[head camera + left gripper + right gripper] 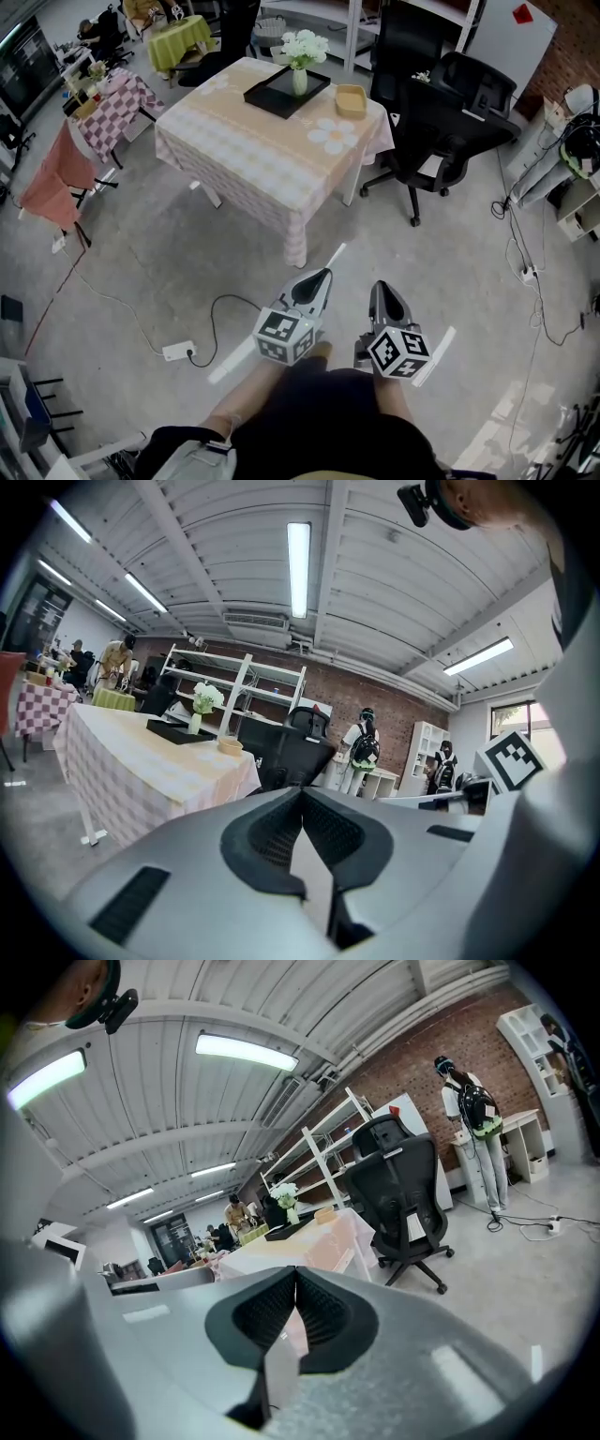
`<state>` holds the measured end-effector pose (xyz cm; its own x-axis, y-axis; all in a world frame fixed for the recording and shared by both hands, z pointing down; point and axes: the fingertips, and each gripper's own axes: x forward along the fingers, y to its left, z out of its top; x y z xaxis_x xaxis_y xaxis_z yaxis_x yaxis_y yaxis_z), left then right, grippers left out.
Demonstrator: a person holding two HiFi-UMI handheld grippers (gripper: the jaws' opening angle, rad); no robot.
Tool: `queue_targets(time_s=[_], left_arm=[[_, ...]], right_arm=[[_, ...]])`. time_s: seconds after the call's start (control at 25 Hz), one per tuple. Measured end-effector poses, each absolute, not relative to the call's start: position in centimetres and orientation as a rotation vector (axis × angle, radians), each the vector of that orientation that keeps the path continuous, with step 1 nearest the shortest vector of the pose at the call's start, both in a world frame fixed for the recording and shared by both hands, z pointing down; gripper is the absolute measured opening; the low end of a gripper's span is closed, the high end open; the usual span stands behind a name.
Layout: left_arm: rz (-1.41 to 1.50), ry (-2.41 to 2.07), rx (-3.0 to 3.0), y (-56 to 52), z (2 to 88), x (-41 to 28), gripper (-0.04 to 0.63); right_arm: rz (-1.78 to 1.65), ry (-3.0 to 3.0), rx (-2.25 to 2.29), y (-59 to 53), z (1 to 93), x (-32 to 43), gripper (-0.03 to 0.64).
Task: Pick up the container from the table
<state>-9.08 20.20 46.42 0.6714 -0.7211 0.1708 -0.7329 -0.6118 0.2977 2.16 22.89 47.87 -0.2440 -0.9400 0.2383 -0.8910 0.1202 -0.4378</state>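
A small tan container (351, 99) sits near the right corner of a table (253, 150) with a pale checked cloth; it also shows as a little bowl-like container (230, 745) in the left gripper view and as a tan container (325, 1214) in the right gripper view. Both grippers hang over the floor well short of the table. My left gripper (325, 273) is shut, its jaws meeting with nothing between them. My right gripper (379, 286) is shut and empty too, just to the right of the left one.
A black tray (286, 91) with a vase of white flowers (301, 56) stands on the table left of the container. Black office chairs (441, 122) crowd the table's right side. A power strip and cable (178, 352) lie on the floor at left. More tables stand at far left.
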Motion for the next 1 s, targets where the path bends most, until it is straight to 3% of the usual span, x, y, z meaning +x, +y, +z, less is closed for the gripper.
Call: queue_targets(time_s=[1.0], left_arm=[[0.075,-1.222,2.495,17.1,47.5,-10.3,0.009]], right_arm=[[-0.799,2.309,-1.797,18.4,48.1,1.7,0.005]])
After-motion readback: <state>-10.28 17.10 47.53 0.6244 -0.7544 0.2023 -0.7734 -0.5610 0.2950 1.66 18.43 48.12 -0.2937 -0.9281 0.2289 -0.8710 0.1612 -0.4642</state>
